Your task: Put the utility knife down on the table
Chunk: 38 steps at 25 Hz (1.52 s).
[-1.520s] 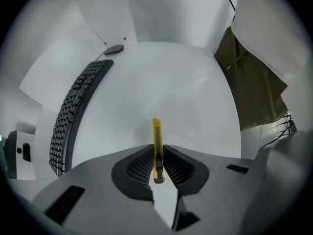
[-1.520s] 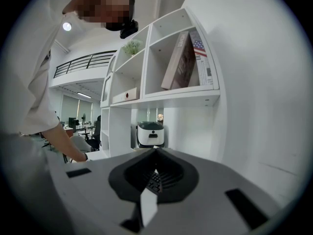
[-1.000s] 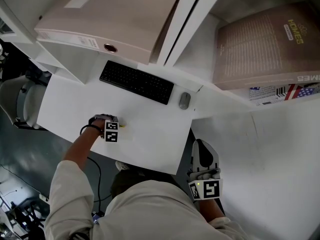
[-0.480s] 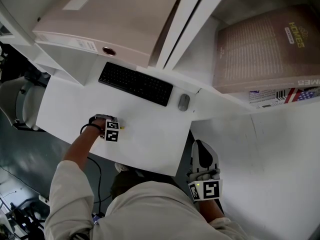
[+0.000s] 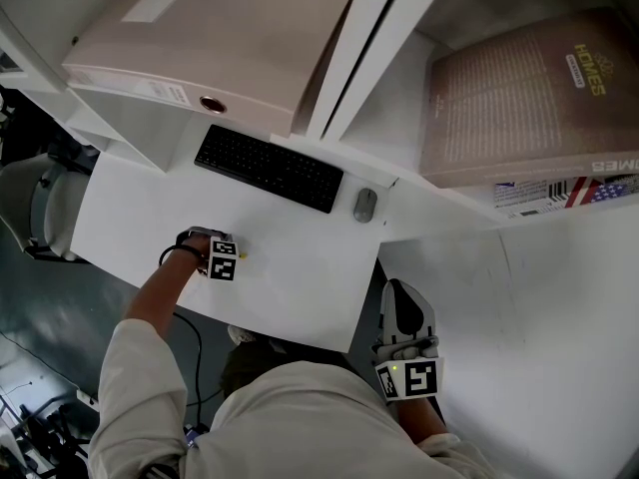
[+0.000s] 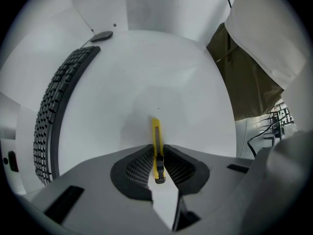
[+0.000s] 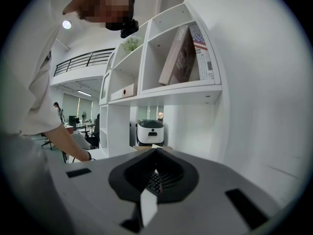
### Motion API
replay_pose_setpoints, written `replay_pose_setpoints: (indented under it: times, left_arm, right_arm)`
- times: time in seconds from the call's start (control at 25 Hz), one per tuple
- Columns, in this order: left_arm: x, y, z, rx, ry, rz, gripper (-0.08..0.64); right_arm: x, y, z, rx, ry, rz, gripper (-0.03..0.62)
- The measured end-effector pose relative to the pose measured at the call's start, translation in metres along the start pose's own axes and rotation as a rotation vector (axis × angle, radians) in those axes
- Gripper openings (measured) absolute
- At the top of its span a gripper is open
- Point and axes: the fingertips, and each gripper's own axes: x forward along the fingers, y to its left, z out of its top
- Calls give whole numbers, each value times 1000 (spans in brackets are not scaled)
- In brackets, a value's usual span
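The yellow utility knife (image 6: 155,141) stands between the dark pads of my left gripper (image 6: 156,153), its far end down at the white table (image 6: 161,82). The pads press on its sides. In the head view this gripper (image 5: 232,256) points straight down near the table's front left, with a sliver of the yellow knife (image 5: 243,254) showing beside its marker cube. My right gripper (image 5: 404,307) hangs off the table's right front corner, by the person's side. In the right gripper view its jaws (image 7: 155,173) are together with nothing in them.
A black keyboard (image 5: 268,167) and a grey mouse (image 5: 365,205) lie at the back of the table. Above them are white shelves with a beige binder (image 5: 220,38) and a brown book (image 5: 519,98). A white wall (image 5: 559,347) is on the right.
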Motion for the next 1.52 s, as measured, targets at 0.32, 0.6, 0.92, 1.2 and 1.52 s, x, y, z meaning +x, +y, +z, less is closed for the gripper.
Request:
replay_pose_setpoints:
  times: [0.32, 0.6, 0.92, 1.2, 1.52]
  left_arm:
    - [-2, 6, 0, -28, -7, 34, 125]
    - [-2, 7, 1, -34, -7, 35, 146]
    - [-5, 2, 10, -49, -27, 32, 167]
    - [-23, 5, 14, -82, -61, 65, 169]
    - [-76, 13, 26, -227, -201, 161, 175]
  right_arm:
    - [1, 0, -1, 1, 2, 12, 3]
    - [1, -3, -2, 0, 1, 17, 3]
    - [1, -5, -2, 1, -3, 25, 3]
    - [0, -3, 1, 4, -16, 38, 3]
    - [0, 4, 8, 10, -39, 62, 3]
